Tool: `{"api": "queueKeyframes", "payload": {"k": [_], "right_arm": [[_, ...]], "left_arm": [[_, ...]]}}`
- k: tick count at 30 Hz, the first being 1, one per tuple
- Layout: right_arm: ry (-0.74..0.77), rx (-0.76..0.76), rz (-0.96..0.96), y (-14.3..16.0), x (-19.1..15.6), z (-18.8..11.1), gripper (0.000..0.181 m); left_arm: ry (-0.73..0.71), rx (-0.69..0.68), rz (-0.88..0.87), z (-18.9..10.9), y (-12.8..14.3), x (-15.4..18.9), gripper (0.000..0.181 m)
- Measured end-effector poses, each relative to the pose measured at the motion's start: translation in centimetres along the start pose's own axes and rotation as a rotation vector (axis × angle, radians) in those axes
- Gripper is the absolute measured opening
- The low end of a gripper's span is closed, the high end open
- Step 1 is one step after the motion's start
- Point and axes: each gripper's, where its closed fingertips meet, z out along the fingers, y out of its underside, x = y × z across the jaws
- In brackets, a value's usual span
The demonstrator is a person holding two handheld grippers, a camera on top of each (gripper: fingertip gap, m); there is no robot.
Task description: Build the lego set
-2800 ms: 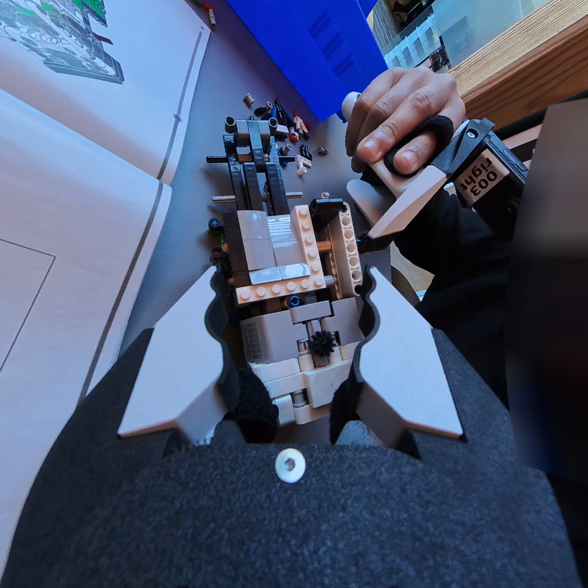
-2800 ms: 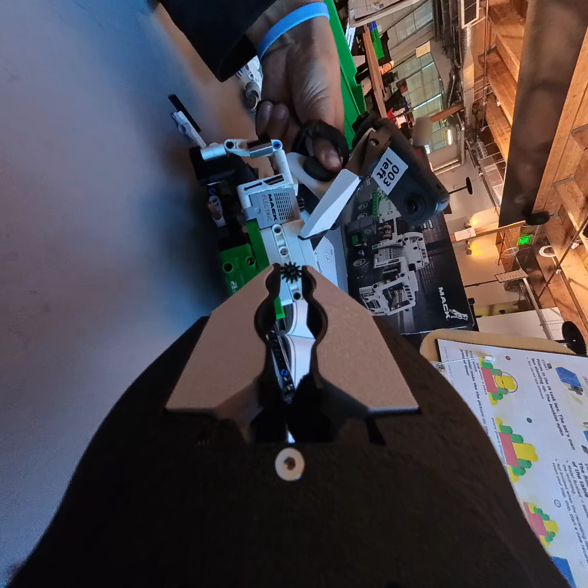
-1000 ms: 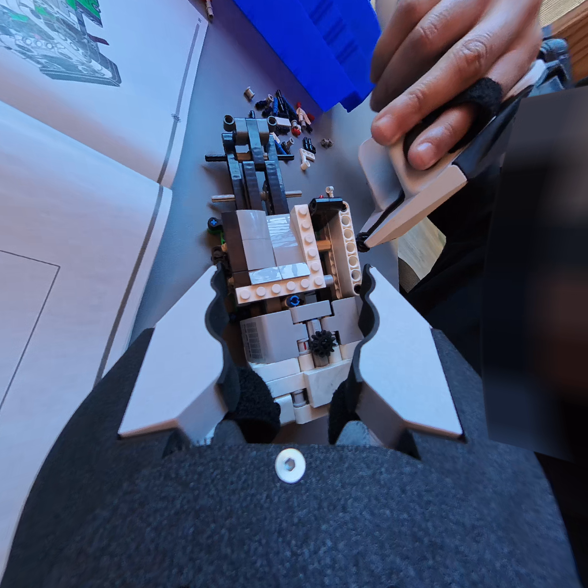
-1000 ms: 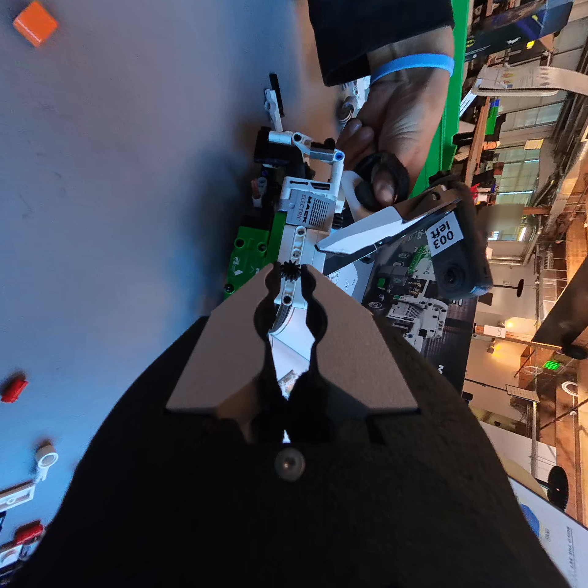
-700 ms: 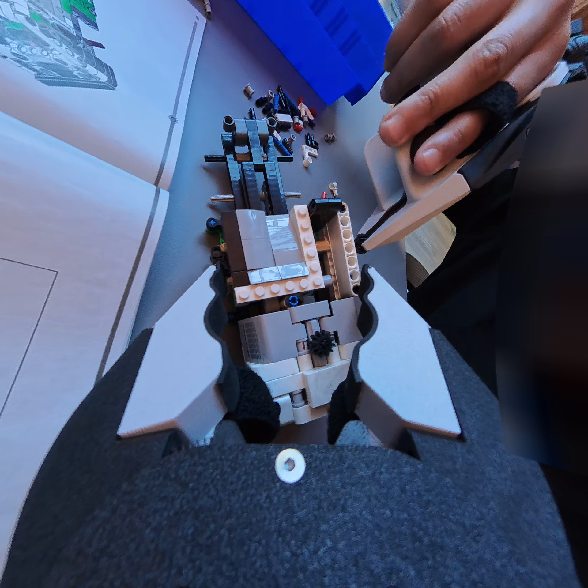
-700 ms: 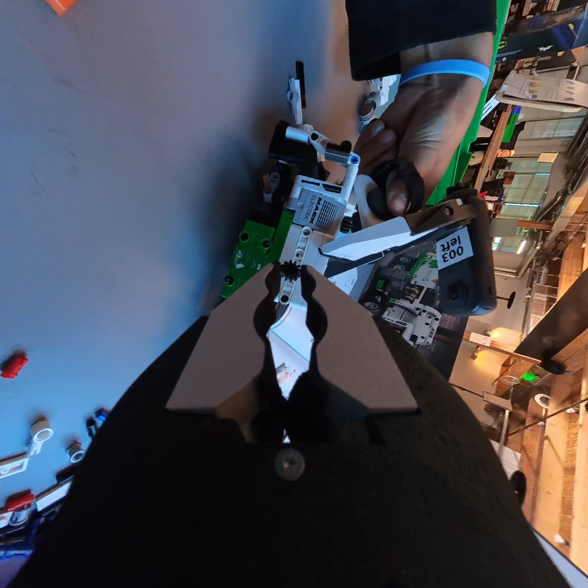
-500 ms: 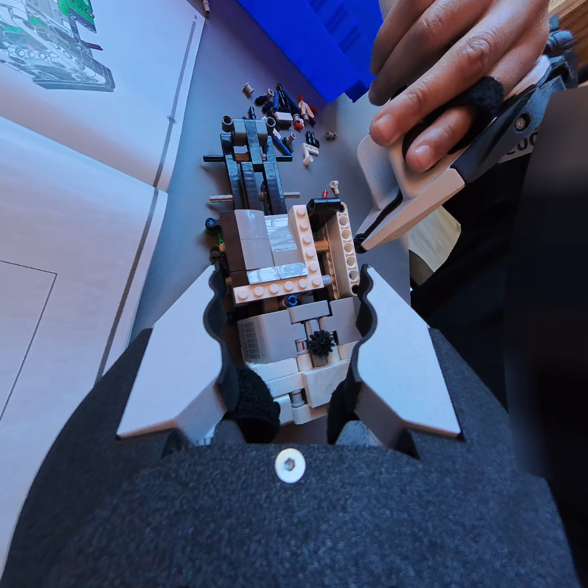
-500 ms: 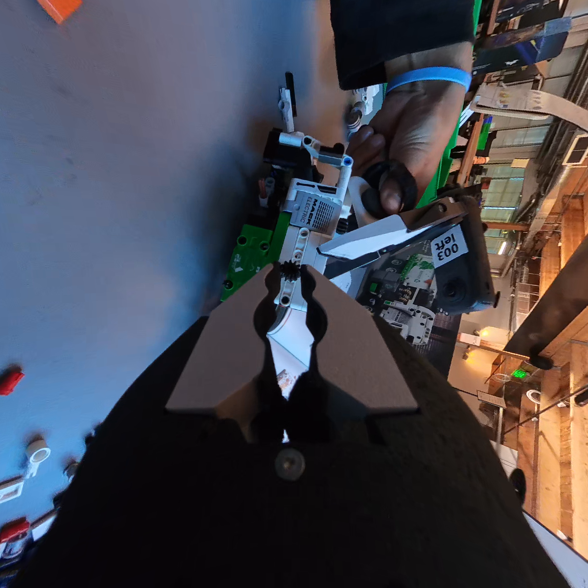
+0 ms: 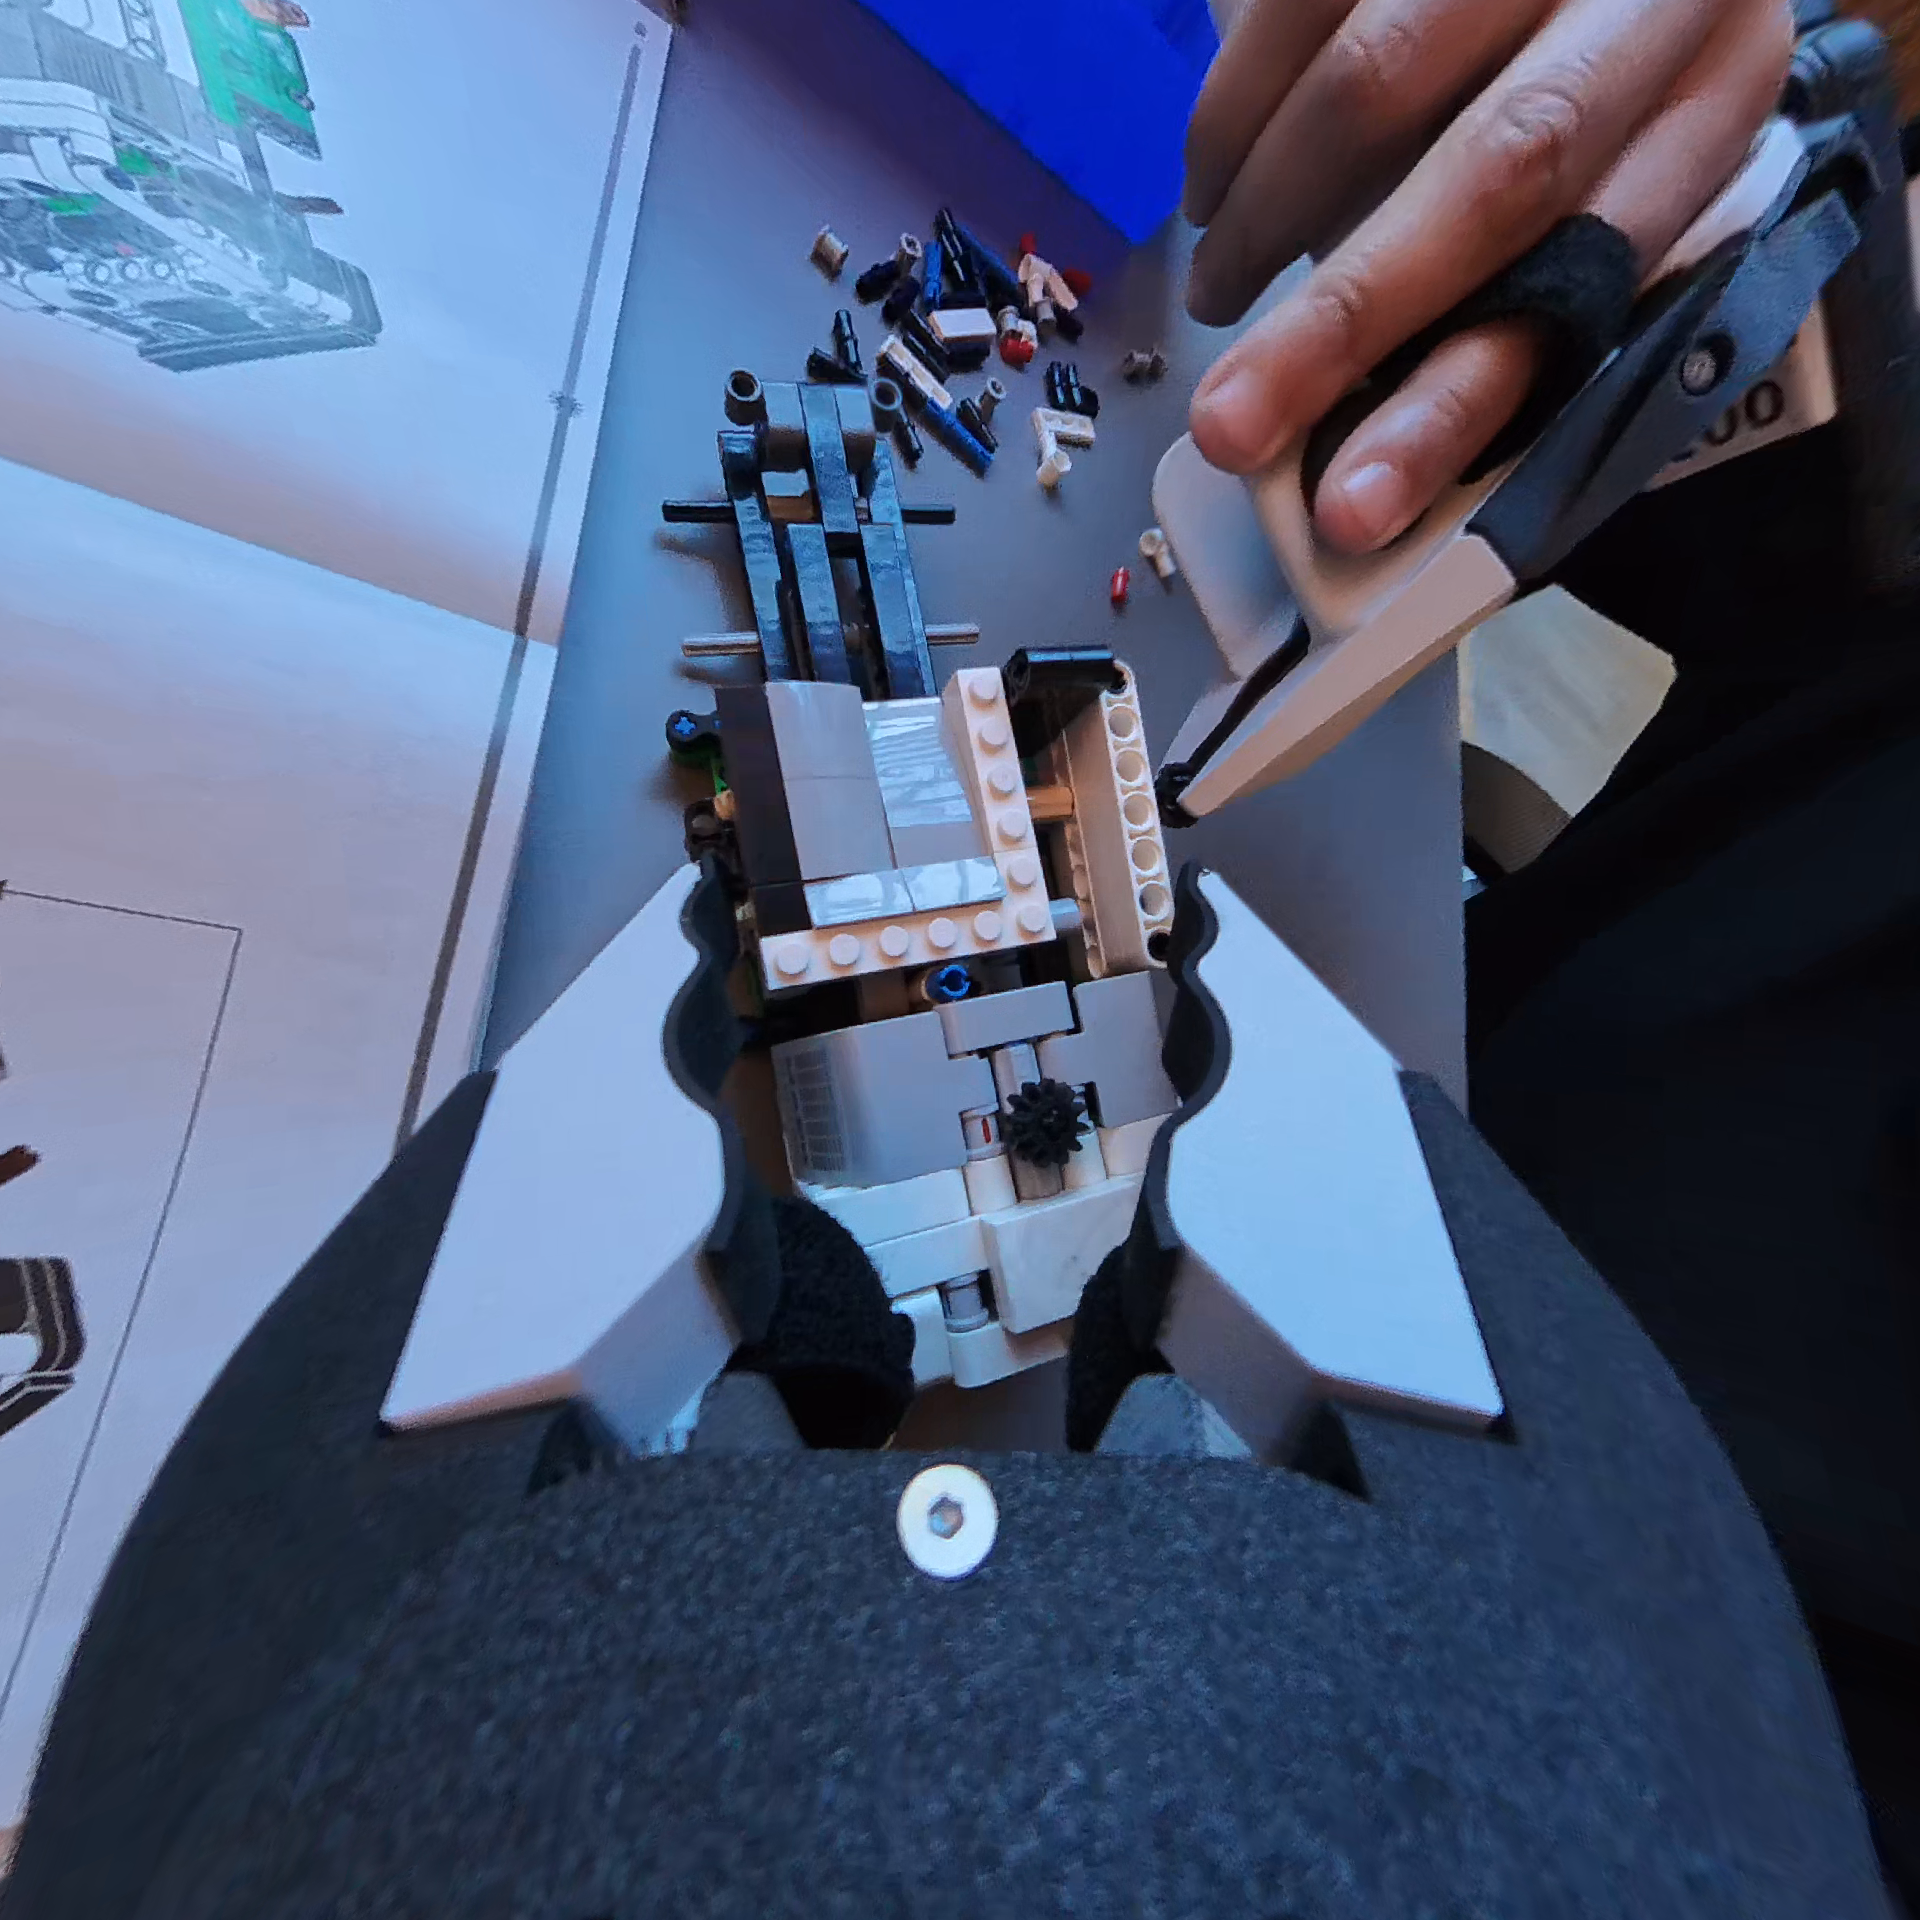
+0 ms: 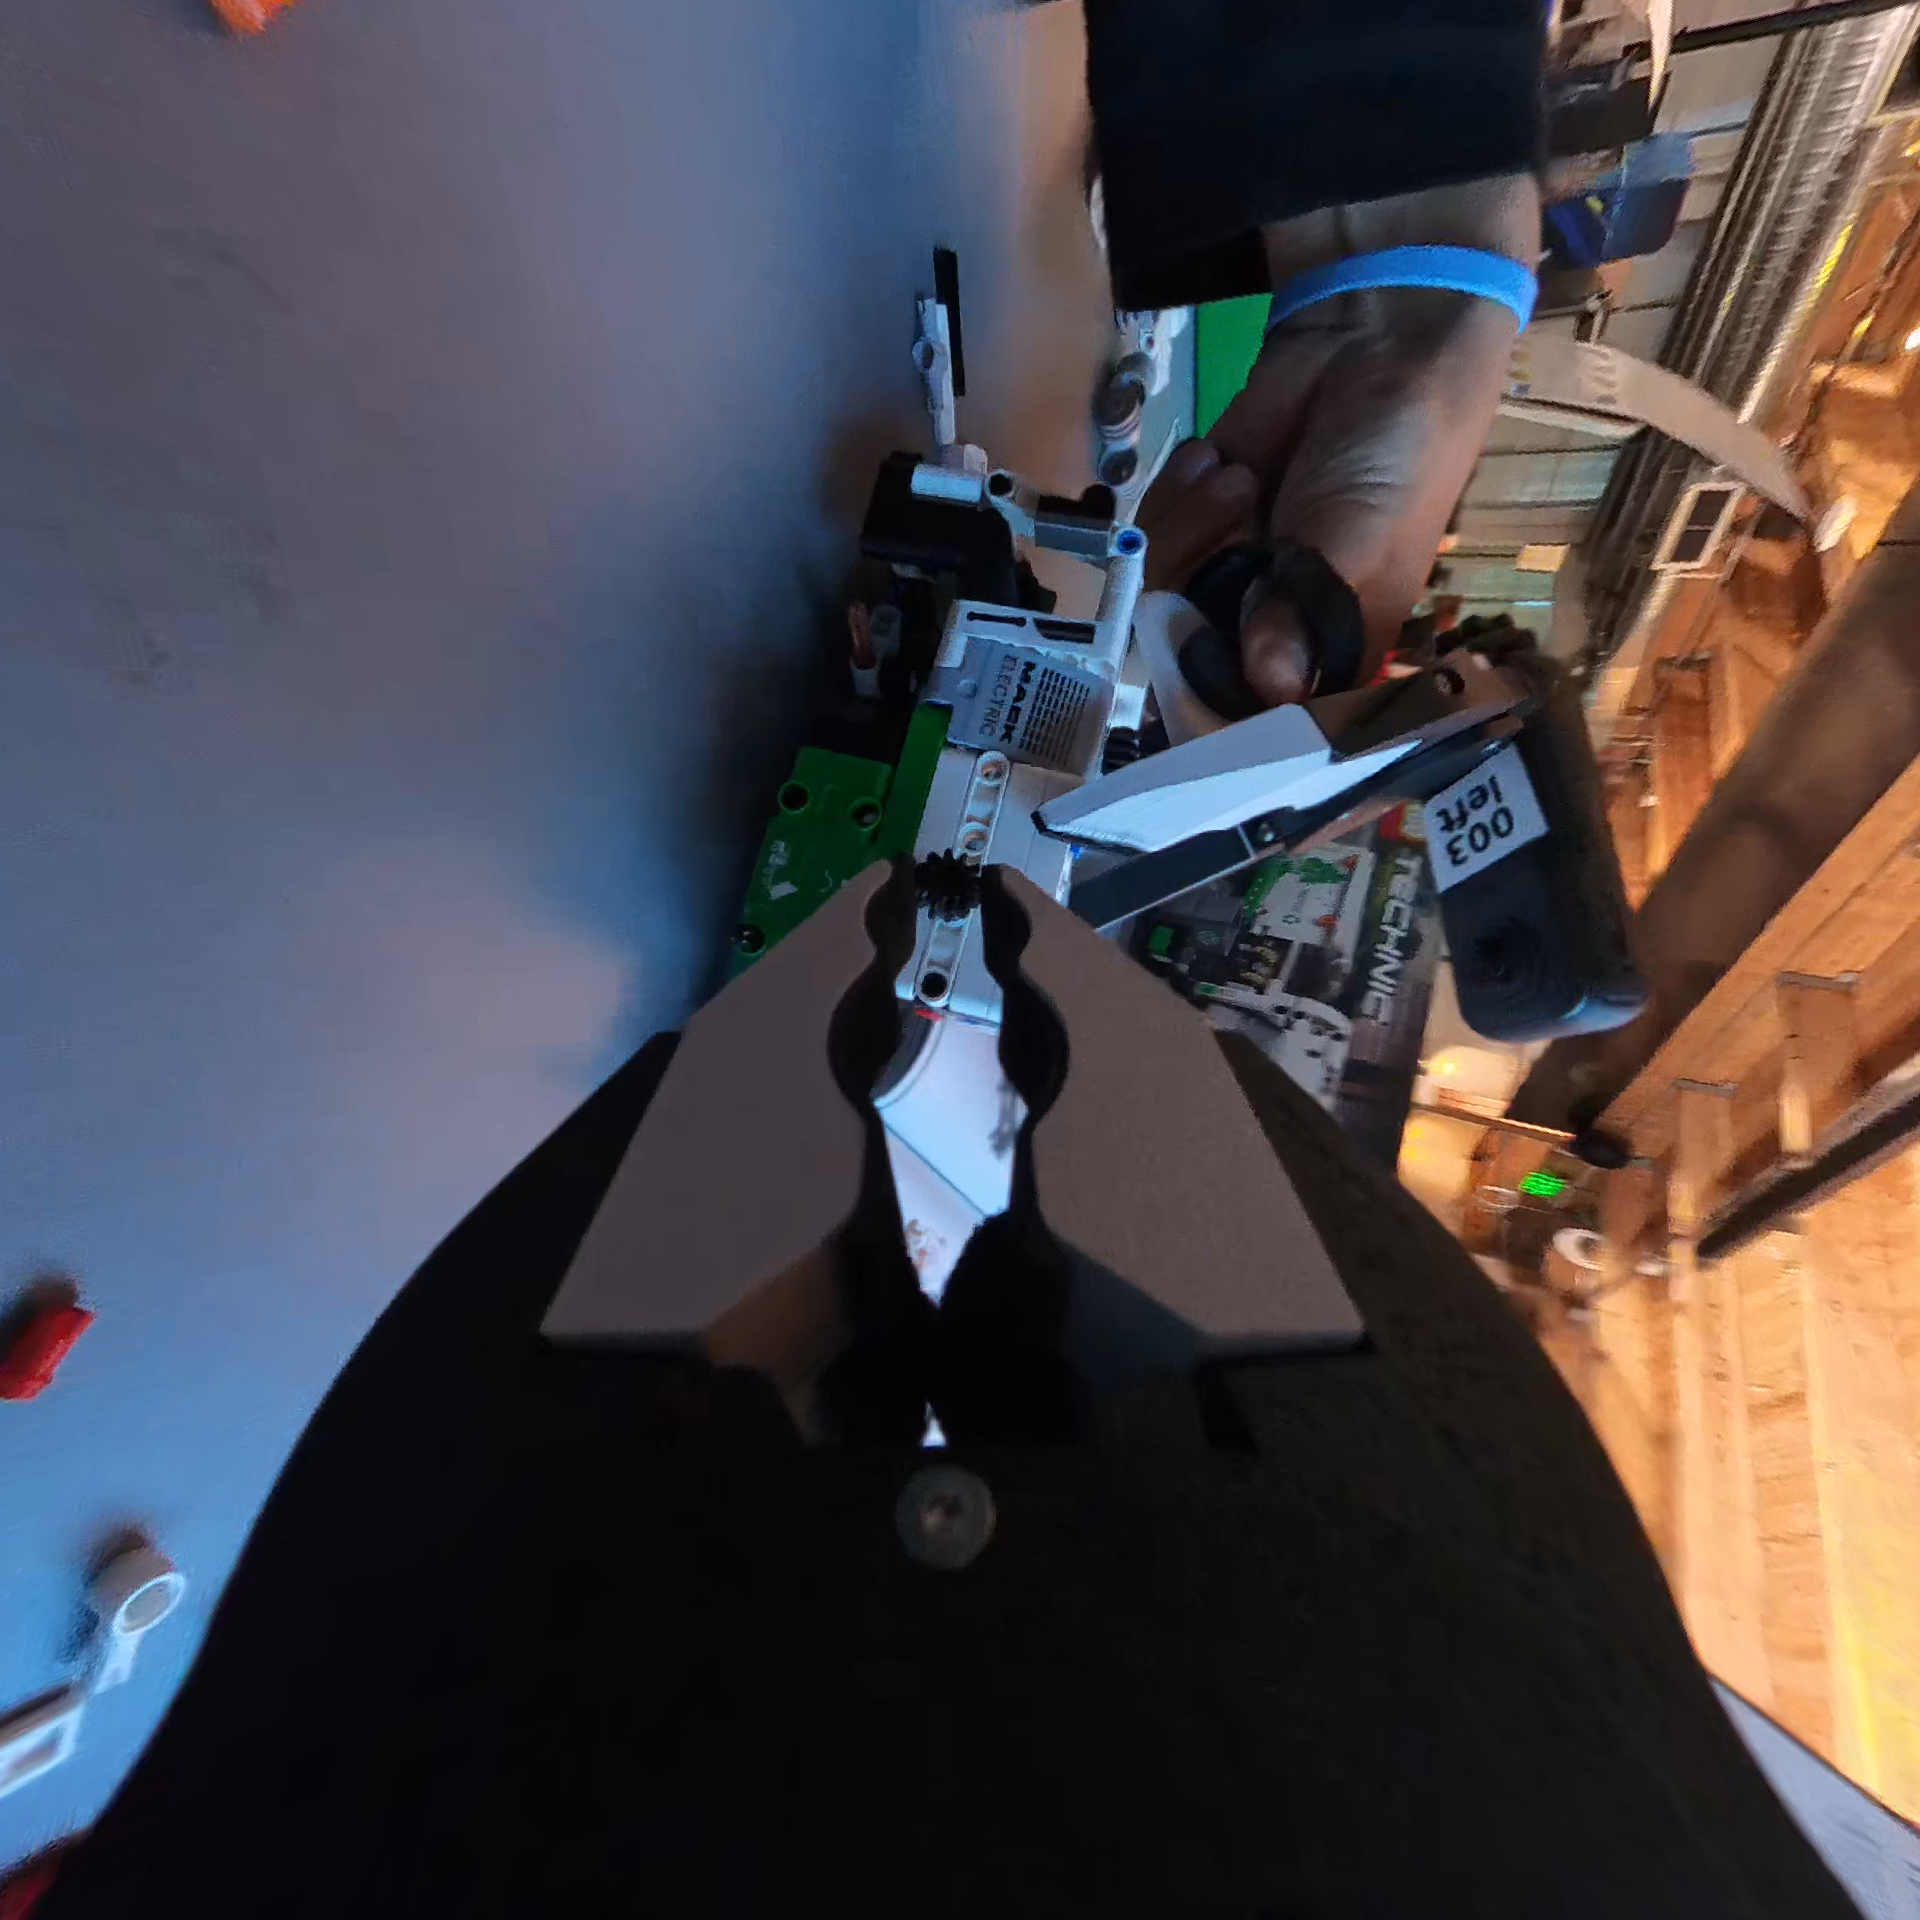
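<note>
My left gripper point(image 9: 940, 1049) is spread wide around the cab end of the lego truck point(image 9: 914, 862), its fingers pressing the white front block from both sides, so it is clamped on the model and steadying it against the grey table point(image 9: 644, 499). My right gripper point(image 10: 943, 904) has its fingers drawn nearly together; a small black gear point(image 10: 943, 883) sits right at the tips, though I cannot tell whether I am truly pinching it or only touching it. In the left wrist view those closed tips point(image 9: 1179, 805) rest against the side of the white holed beam point(image 9: 1127, 821) on the model's right flank. I judge the step in hand to be fitting or nudging a small part into that side of the cab; the next move would call for a firm left hold and a short, straight push from the right. The truck's long axis runs away from my left gripper, the cab toward me and the dark bare chassis point(image 9: 821, 540) pointing to the far edge of the table, where loose small pieces point(image 9: 956, 312) lie scattered before a blue bin point(image 9: 1039, 94). The open instruction booklet point(image 9: 260, 468) lies along the left edge.
</note>
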Motion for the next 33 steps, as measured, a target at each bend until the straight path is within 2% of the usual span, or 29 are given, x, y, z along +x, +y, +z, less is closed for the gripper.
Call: {"api": "queueKeyframes", "payload": {"k": [4,6,11,16,21,29,31,33], "right_arm": [[0.125,-0.073,-0.153,0.1,-0.2,0.3,0.012],[0.173,-0.083,-0.171,-0.2,-0.5,0.4,0.012],[0.227,-0.152,-0.199,0.4,-1.1,0.8,0.011],[0.263,-0.116,-0.23,0.0,-1.7,1.2,0.011],[0.326,-0.173,-0.341,0.2,-1.6,1.3,0.012],[0.315,-0.134,-0.218,0.3,-1.4,1.6,0.011],[0.319,-0.144,-0.254,0.2,-1.4,1.6,0.011],[0.316,-0.144,-0.178,0.1,-1.5,1.5,0.011]], "left_arm": [[-0.043,-0.011,0.036,-0.1,0.1,-0.2,0.083],[-0.067,-0.023,0.076,0.0,0.3,-0.2,0.083],[-0.167,-0.031,0.104,0.2,0.2,-0.8,0.083],[-0.201,-0.057,0.146,0.3,0.6,-0.8,0.083],[-0.223,-0.052,0.134,0.2,0.6,-1.1,0.082],[-0.233,-0.054,0.13,0.0,0.6,-1.3,0.082],[-0.233,-0.055,0.138,0.0,0.6,-1.3,0.082],[-0.228,-0.052,0.144,0.2,0.5,-1.1,0.082]]}}
